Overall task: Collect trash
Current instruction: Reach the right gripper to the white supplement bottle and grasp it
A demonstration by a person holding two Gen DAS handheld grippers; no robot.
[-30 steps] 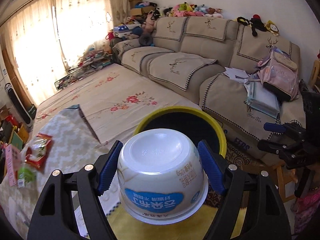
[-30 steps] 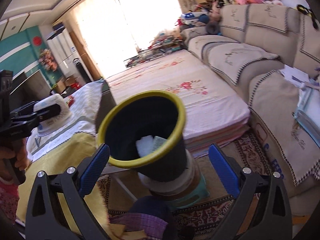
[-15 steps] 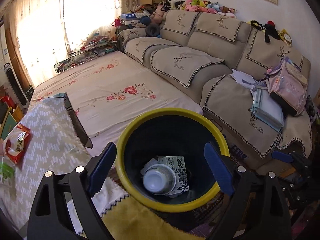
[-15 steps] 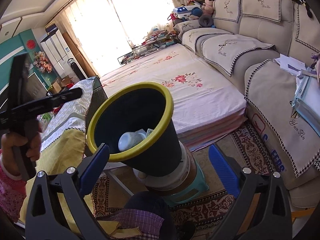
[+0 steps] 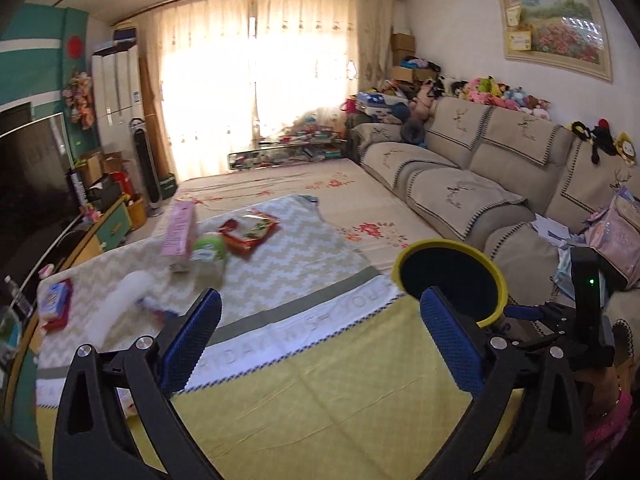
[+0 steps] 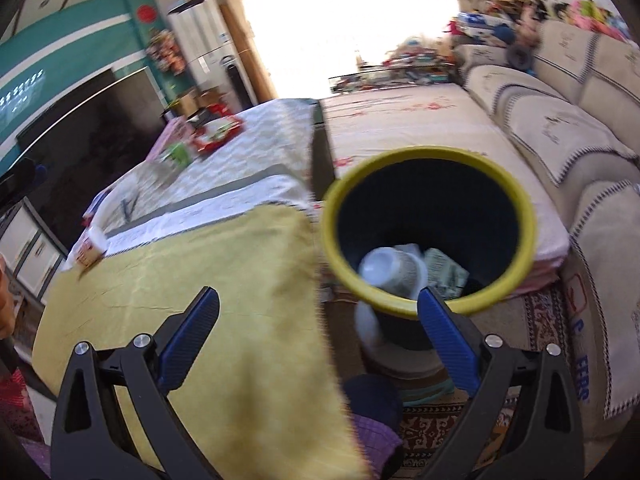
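Note:
A dark bin with a yellow rim (image 5: 472,252) (image 6: 520,208) stands beside the table's right edge. A white bowl (image 6: 386,266) and a greenish carton (image 6: 446,274) lie inside it. My left gripper (image 5: 320,340) is open and empty above the yellow cloth (image 5: 320,392). My right gripper (image 6: 320,340) is open and empty near the bin. Further along the table lie a red snack packet (image 5: 250,232), a green-capped bottle (image 5: 208,254), a pink box (image 5: 180,230), a white wrapper (image 5: 116,308) and a small red pack (image 5: 56,308).
The table carries a zigzag-patterned cloth (image 5: 304,256). A low bed with a floral sheet (image 5: 360,208) and a beige sofa (image 5: 460,184) lie to the right. A TV (image 5: 28,176) stands at the left. The right gripper also shows in the left wrist view (image 5: 560,320).
The left gripper let the white bowl drop into the bin, then swung left over the table. The right gripper view has shifted left, blurred by motion.

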